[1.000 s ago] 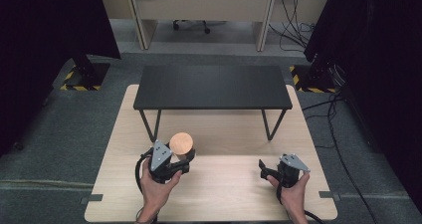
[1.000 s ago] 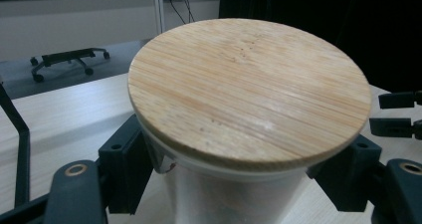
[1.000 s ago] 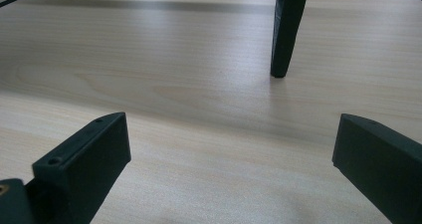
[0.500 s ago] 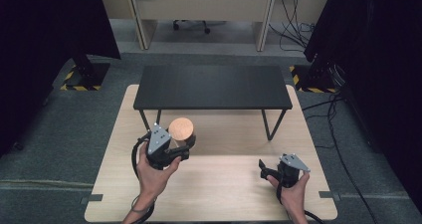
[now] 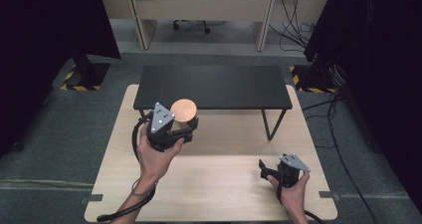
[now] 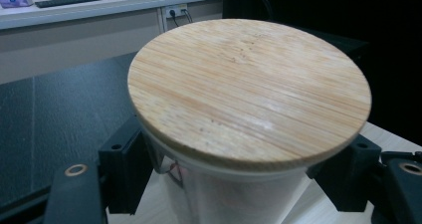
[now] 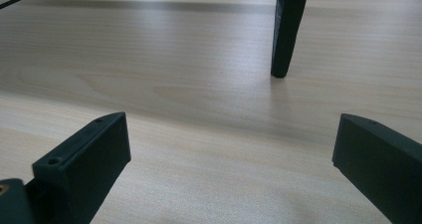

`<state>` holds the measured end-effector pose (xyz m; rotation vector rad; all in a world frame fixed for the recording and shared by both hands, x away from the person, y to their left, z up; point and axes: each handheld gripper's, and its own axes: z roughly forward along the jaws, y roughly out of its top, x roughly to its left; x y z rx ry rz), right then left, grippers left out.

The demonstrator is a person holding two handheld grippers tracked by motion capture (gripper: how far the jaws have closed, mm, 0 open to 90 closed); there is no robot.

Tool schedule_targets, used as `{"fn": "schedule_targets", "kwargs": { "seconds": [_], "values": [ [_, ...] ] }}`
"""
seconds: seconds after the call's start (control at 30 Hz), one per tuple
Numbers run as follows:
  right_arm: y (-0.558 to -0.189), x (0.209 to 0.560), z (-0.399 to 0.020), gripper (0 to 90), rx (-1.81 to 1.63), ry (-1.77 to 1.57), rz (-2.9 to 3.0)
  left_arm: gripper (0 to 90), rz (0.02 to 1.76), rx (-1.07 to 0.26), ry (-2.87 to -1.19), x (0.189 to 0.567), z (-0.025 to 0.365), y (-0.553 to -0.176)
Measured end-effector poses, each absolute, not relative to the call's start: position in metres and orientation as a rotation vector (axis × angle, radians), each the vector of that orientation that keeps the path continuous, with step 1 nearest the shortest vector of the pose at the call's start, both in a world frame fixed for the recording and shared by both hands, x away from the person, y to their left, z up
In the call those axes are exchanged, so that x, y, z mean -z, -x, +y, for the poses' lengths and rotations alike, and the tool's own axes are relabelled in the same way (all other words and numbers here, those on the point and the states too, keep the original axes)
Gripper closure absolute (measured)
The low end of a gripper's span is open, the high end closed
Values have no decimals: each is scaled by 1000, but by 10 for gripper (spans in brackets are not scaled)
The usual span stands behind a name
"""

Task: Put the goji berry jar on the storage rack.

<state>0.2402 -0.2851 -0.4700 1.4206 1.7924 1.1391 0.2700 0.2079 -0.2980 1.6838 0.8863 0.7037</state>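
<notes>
Above the left half of the pale wooden table (image 5: 224,194), the left gripper (image 5: 171,129) clamps its black jaws on either side of a clear, round jar with a flat bamboo lid (image 6: 249,89), held upright and clear of the surface, just in front of the near edge of the low black bench (image 5: 214,87) standing across the table's far half. Near the table's front right corner, the right gripper (image 5: 278,170) rests low with jaws spread wide, nothing between them.
</notes>
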Motion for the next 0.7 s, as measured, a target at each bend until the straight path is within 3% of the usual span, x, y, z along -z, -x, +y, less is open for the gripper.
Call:
{"fn": "schedule_targets", "kwargs": {
  "seconds": [0.4,0.7],
  "values": [
    [-240,470,-285,18,-1139,-1417,1794,256,961,-753,-1709,258,197,-307],
    [-240,470,-285,18,-1139,-1415,1796,256,1003,-818,-1719,262,186,-338]
  ]
}}
